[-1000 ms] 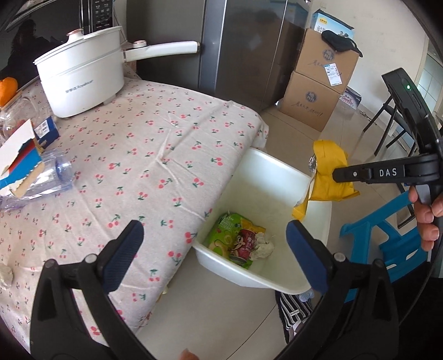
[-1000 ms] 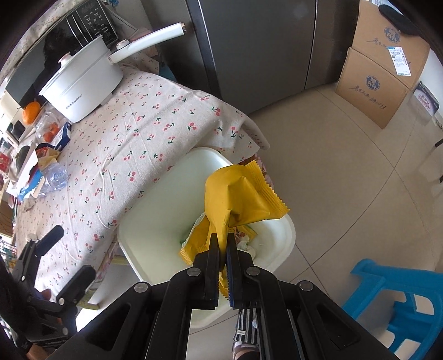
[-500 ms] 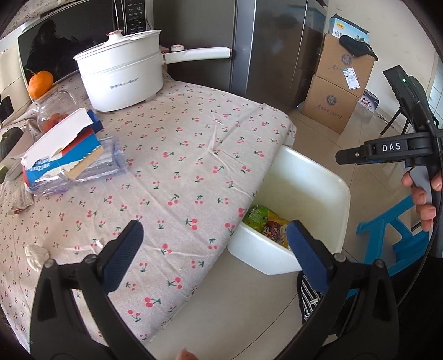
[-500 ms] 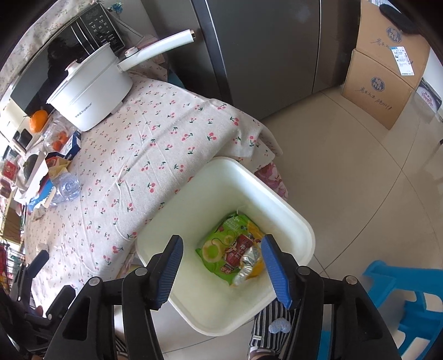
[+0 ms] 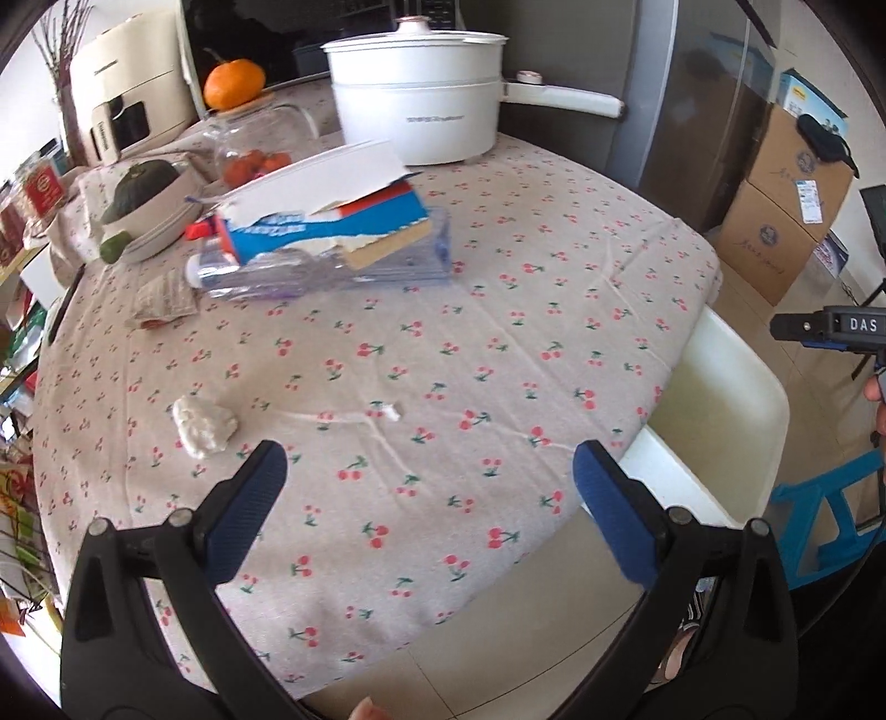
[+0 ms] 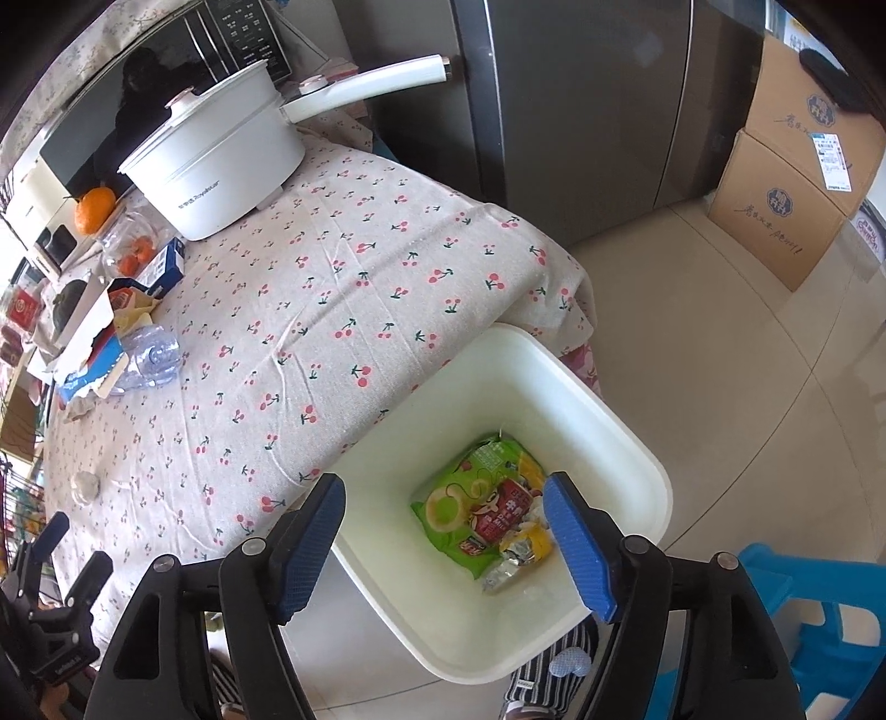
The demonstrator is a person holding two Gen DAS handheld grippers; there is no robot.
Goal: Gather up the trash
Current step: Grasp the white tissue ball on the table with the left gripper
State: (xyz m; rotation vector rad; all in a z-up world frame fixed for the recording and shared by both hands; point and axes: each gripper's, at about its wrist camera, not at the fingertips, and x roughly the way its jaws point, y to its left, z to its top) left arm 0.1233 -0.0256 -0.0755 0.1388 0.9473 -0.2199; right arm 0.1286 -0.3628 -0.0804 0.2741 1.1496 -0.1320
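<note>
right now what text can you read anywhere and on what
"DAS" on the right gripper's side, as the left wrist view shows it.
"Royalstar", roughly, on the white pot; the characters before it are too small.
Green snack bag in the bin: print too small to read.
Cardboard boxes: handwritten script and round logo, unreadable.
Shipping label: too small.
Microwave panel: blurred.

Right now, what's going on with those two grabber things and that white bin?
A person is clearing trash off a table into a white bin beside it. The right gripper hangs open over the bin, its jaws having just opened; nothing is between them, and snack wrappers lie at the bottom. The left gripper, open and empty, is over the tablecloth near a crumpled tissue. A crushed bottle still lies there.
</note>
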